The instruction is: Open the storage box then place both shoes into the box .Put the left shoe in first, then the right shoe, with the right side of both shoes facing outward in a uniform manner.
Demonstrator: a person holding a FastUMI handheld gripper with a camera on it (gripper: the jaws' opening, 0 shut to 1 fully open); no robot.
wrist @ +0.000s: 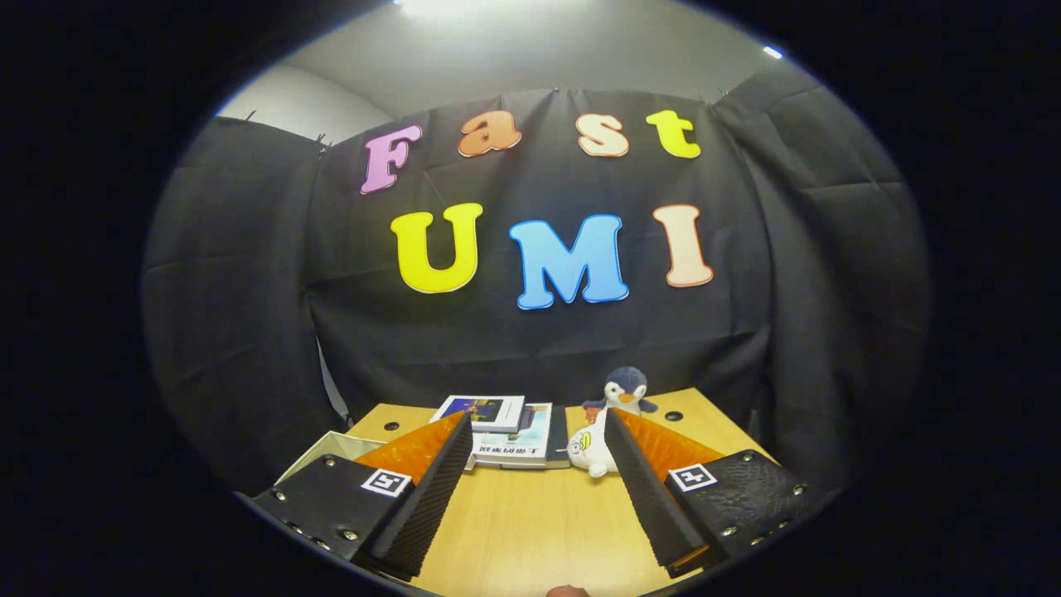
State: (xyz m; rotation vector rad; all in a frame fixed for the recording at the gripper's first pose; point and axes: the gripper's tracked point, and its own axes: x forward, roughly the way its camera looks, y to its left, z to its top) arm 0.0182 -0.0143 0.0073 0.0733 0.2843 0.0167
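Gripper (pixel 537 431) fingers spread wide apart above a light wooden tabletop (pixel 530 522), with nothing held between them and only bare wood in the gap. Each of the two fingers carries one ribbed pad (pixel 431 489) on its inner face and one small square black-and-white marker tag (pixel 387 482) on its mount. Beyond the fingertips, near the far edge of the table, lies a small stack of books (pixel 514 444): one white-bordered book with a dark blue cover picture rests on top, overlapping a pale blue-and-white book beneath it, whose printed title is upside down and too small to read. Just to the right of the stack, touching the tip of the right finger in this view, sits one white plush toy with an orange beak (pixel 590 452); behind it stands one grey-and-white plush penguin (pixel 623 391), upright against the black cloth wall (pixel 539 332). Two dark round holes (pixel 673 415) mark the tabletop, one at each far corner. To the left of the left finger, off the table's edge, a pale cream box with a thin raised rim (pixel 327 452) is partly visible; whether it is the storage box cannot be told, and its lid state is hidden by the finger mount. A blurred fingertip (pixel 567 591) shows at the near edge of the table, between the two fingers.
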